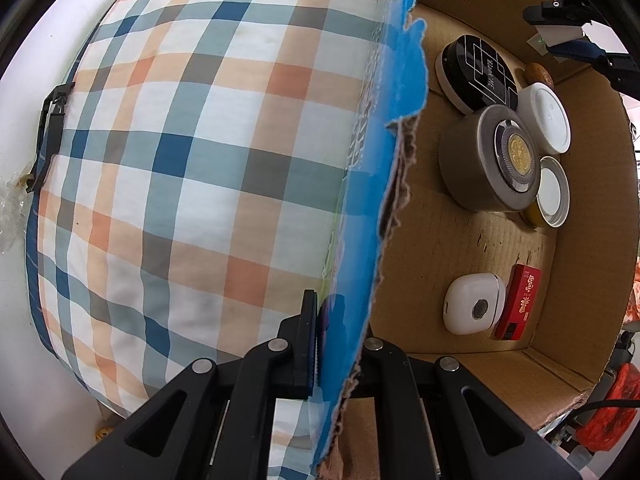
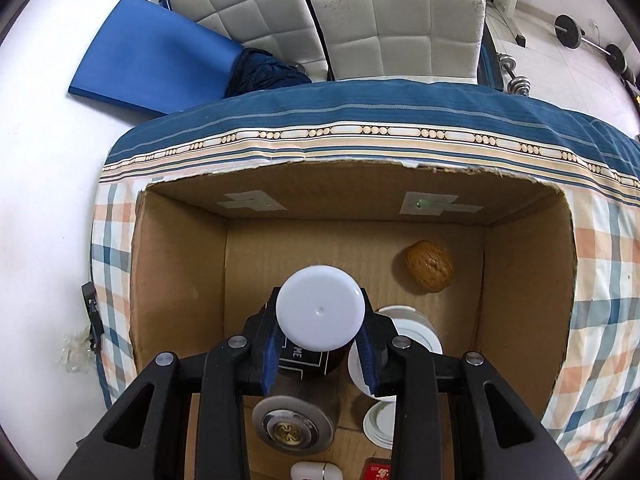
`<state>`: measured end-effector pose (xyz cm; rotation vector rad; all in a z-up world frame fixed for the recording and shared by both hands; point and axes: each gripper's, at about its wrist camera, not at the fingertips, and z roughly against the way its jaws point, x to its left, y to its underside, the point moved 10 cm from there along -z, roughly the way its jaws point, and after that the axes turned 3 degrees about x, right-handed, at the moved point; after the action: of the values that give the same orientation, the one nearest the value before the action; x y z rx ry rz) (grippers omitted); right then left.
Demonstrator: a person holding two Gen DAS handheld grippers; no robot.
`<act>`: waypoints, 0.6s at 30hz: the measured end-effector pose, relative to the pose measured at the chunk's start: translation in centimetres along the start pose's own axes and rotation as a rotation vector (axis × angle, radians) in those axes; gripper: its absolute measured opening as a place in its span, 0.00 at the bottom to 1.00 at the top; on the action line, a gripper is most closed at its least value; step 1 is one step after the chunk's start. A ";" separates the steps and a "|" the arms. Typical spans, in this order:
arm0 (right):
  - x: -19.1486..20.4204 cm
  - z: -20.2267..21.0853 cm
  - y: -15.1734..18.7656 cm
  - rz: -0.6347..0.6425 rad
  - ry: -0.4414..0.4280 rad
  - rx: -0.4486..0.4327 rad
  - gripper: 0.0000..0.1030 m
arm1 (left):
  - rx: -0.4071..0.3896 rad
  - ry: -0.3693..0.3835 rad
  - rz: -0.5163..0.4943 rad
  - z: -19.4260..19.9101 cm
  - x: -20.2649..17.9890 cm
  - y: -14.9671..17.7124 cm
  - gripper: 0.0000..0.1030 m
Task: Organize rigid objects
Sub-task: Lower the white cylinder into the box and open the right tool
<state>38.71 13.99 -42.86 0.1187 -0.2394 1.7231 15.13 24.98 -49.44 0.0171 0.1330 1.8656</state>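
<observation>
Both grippers are pointing down: left gripper [image 1: 320, 344] pinching the cardboard box [image 1: 592, 208] wall, right gripper [image 2: 320, 344] clamping a white-lidded jar [image 2: 321, 313] inside.

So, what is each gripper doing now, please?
Left gripper: shut on the cardboard box wall.
Right gripper: shut on a white round container.

The black round case [image 1: 482, 74] reads "Black ME" in white; in the right wrist view only "ME" shows. The red box [image 1: 520, 302] bears gold characters, unreadable.
</observation>
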 end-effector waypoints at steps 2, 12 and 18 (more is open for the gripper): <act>0.1 -0.1 -0.2 0.001 0.000 -0.001 0.34 | 0.000 0.000 0.000 0.0 0.1 0.0 0.05; -0.2 -0.6 -1.3 -0.032 0.011 0.014 0.57 | -0.003 0.001 -0.001 0.0 0.0 0.0 0.05; -0.6 0.1 -1.5 -0.021 0.023 -0.009 0.78 | -0.004 -0.002 -0.006 0.0 0.0 0.0 0.05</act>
<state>40.24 13.64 -42.71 0.0946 -0.2287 1.7010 15.14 24.96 -49.47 0.0156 0.1276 1.8601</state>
